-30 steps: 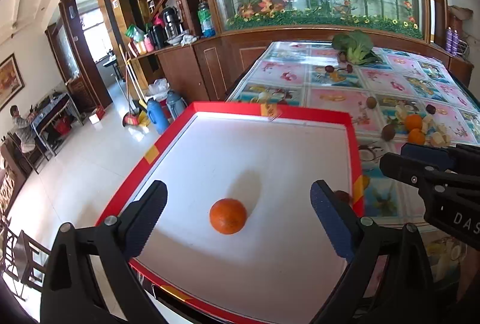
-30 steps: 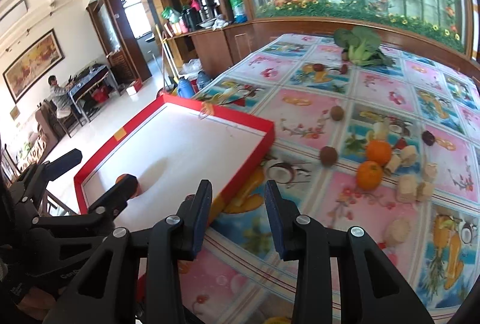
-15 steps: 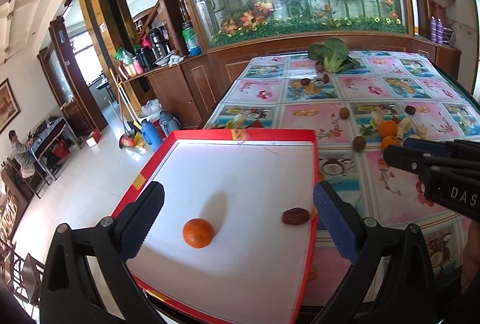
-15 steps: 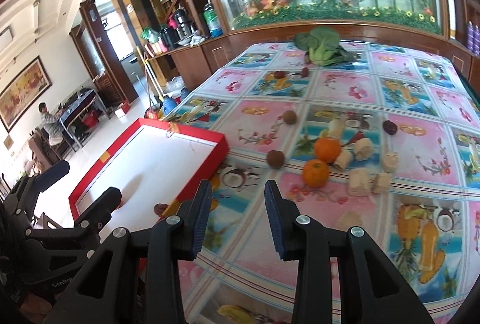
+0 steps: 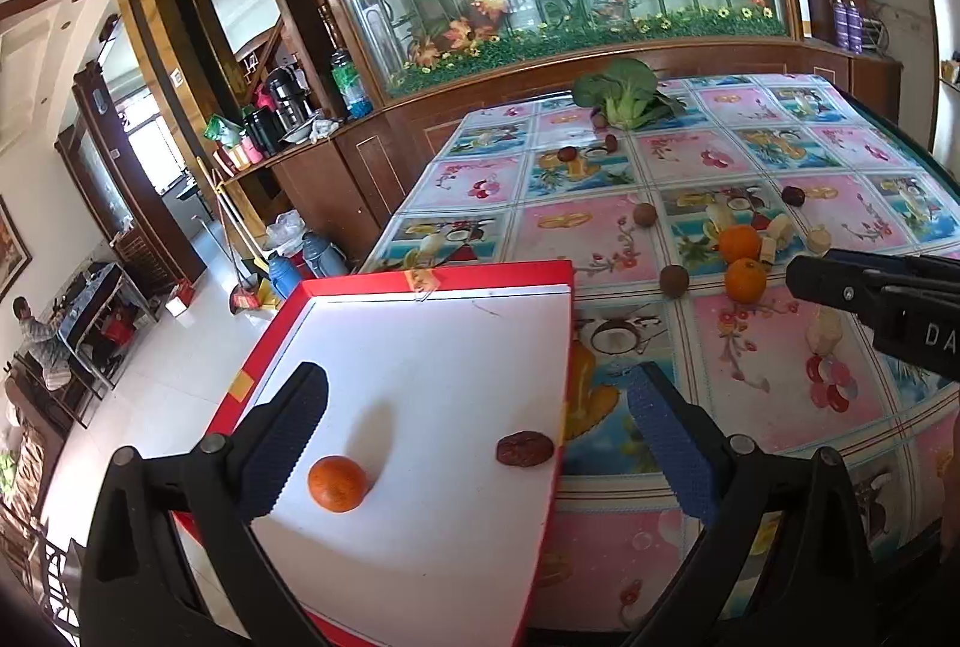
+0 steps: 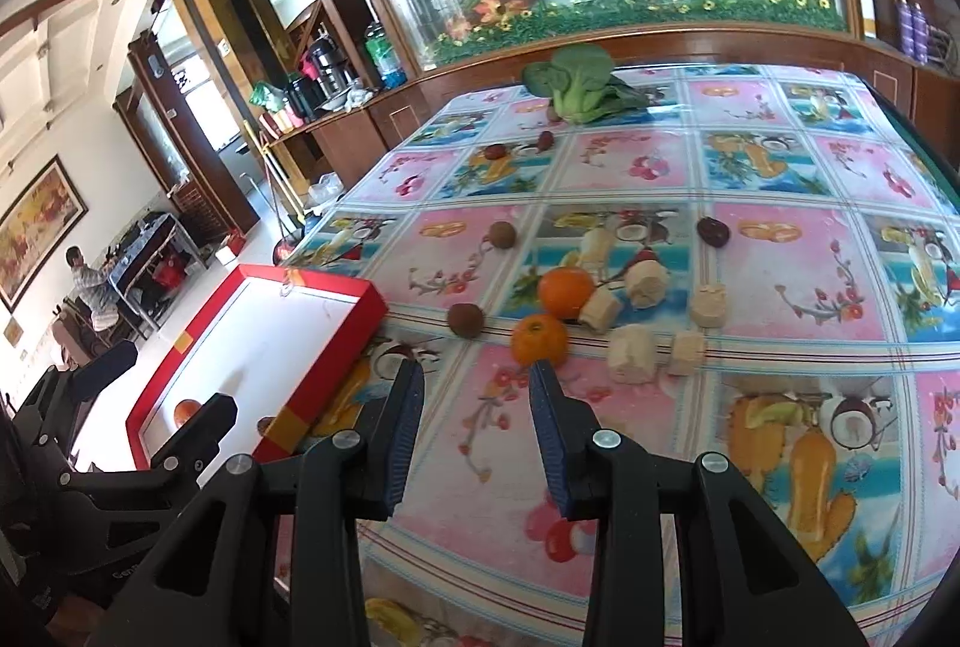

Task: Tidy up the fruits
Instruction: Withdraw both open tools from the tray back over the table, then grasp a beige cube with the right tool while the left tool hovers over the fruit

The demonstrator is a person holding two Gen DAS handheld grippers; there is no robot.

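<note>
1. Red tray [image 5: 558, 341] at the left edge of the surface [image 6: 780, 251], white floor inside, holding one orange [image 5: 336, 483] and one dried date [image 5: 524, 448] near its right wall.
2. Left gripper [image 5: 477, 443] hovering above the tray, jaws spread wide, nothing between them.
3. Right gripper [image 6: 476, 437] out over the flowered cloth, jaws partly open and empty, aimed toward the loose fruit.
4. Nearest loose fruit: an orange [image 6: 539, 340] just beyond the right jaws, a second orange [image 6: 565, 292] close behind it, almost touching.
5. Also loose: two brown round fruits [image 6: 466, 319], one near the tray's far corner, the other farther back; a dark date [image 6: 713, 231] well to the right; two more small dark fruits close to the leafy greens [image 6: 579, 86] at the far end.
6. Pale chunks [image 6: 630, 353] scattered to the right of the oranges, kind unclear.
7. Step in hand, judged: between drops, reaching for the next piece; most of the fruit not yet in the tray.
8. Next move likely calls for widening the right jaws, since the present gap looks narrower than the near orange, then lowering around its middle without nudging its neighbour or letting it roll.
</note>
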